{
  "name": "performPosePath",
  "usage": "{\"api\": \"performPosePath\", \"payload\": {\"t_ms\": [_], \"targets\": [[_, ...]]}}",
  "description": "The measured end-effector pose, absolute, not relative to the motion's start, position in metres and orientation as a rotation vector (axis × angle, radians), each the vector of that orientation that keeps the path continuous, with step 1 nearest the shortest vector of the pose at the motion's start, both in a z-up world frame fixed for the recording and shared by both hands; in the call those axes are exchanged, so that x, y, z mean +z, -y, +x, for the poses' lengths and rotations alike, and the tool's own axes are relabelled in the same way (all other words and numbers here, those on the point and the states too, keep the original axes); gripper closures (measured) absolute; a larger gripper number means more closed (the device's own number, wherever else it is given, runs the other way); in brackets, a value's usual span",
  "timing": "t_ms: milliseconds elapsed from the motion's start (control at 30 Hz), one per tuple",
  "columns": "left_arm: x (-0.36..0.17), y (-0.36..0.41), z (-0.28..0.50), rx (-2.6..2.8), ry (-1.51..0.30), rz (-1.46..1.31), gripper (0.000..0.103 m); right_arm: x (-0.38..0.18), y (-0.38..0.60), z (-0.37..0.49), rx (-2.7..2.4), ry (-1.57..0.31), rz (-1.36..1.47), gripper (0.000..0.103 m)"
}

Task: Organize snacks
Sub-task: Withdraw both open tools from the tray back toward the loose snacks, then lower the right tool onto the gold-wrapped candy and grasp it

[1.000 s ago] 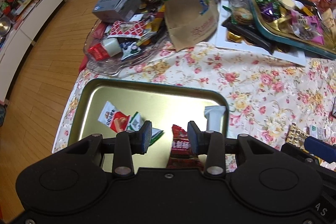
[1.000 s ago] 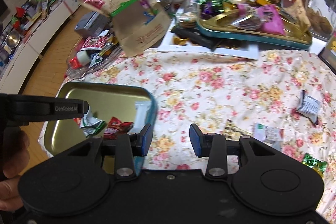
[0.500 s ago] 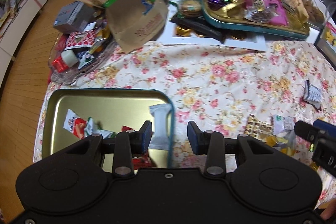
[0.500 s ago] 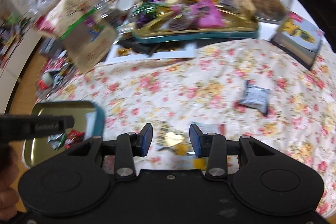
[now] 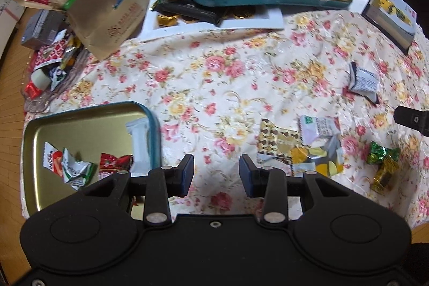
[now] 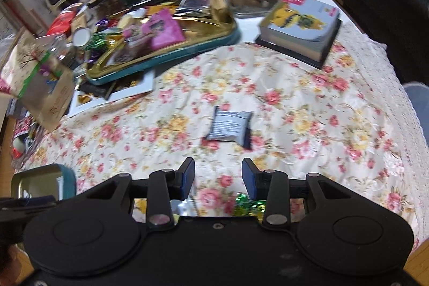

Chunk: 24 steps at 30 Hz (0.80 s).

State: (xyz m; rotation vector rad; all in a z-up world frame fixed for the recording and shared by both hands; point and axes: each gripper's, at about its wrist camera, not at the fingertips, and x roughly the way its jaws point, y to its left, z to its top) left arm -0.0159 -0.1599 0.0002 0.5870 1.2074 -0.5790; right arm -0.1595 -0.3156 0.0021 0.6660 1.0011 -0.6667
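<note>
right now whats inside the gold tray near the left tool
The gold tray holds a red-and-white packet, a crumpled green-and-white wrapper, a red wrapper and a long white packet. The left tool covers its near corner.

The left gripper (image 5: 216,176) points steeply down toward the table (image 5: 228,77), its jaws standing partly apart with nothing between the pads. The right gripper (image 6: 218,180) is tilted down likewise, jaws parted about as far and empty. In the left wrist view, a dark part of the right gripper shows at 3 o'clock. In the right wrist view, the left gripper's body juts in at 8 o'clock.
</note>
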Motion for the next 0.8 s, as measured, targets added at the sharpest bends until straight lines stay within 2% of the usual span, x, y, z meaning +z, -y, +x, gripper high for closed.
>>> {"api": "performPosePath", "payload": {"t_ms": [800], "targets": [[-0.010,0.166,-0.025,-0.609,-1.235,0.625,0.055,-0.034,0.329,-0.187,-0.619,-1.179,0.781,0.062]]}}
